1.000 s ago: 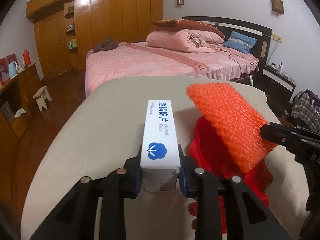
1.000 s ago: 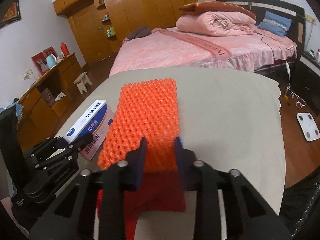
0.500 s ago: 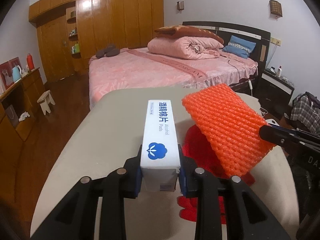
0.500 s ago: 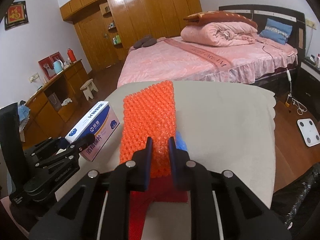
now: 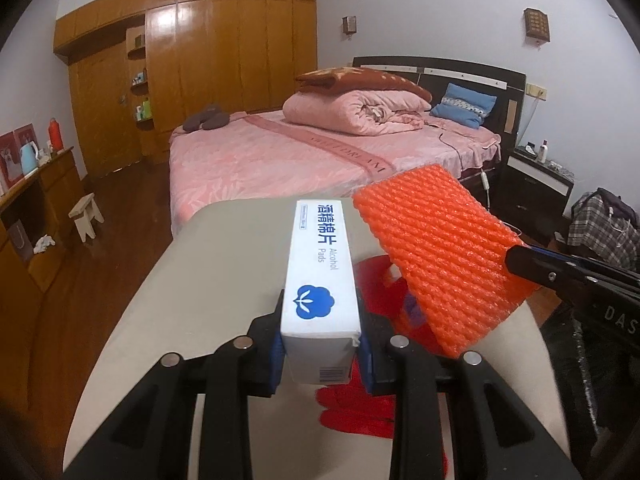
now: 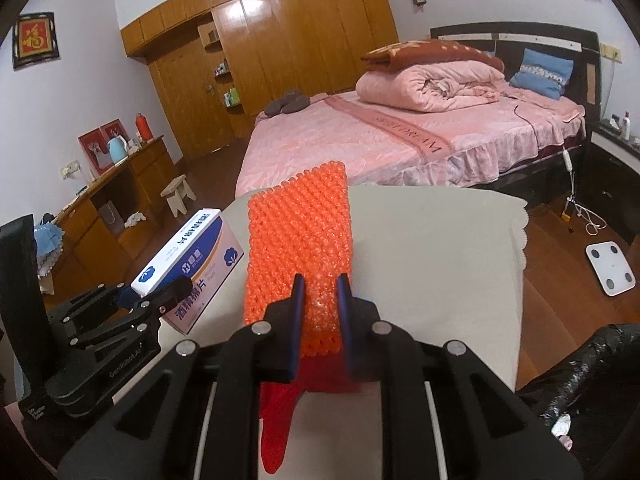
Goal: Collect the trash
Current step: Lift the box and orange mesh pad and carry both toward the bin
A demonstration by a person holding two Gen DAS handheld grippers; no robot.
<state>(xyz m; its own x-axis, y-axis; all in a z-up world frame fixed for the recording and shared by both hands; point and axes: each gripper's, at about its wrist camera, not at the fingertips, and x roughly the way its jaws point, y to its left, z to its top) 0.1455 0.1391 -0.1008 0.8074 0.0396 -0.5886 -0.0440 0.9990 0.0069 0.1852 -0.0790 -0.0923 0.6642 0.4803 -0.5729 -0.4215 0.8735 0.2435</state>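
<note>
My left gripper (image 5: 320, 340) is shut on a white and blue alcohol pads box (image 5: 320, 272), held above the beige table (image 5: 208, 264). The box also shows in the right wrist view (image 6: 192, 268), with the left gripper (image 6: 160, 300) on it. My right gripper (image 6: 320, 300) is shut on an orange foam net sleeve (image 6: 300, 248), lifted off the table. The sleeve shows in the left wrist view (image 5: 436, 256) to the right of the box. A red bag (image 5: 360, 408) lies on the table below both grippers; it also shows in the right wrist view (image 6: 276, 424).
A black trash bag (image 6: 580, 384) sits at the table's right side. A pink bed (image 5: 300, 152) stands beyond the table. A wooden dresser (image 6: 116, 200) and small stool (image 6: 178, 196) are to the left. A white scale (image 6: 610, 268) lies on the floor at right.
Both grippers have risen from the table with their loads. The right gripper's jaws have closed tighter on the orange sleeve, which now hangs clear above the red bag.
</note>
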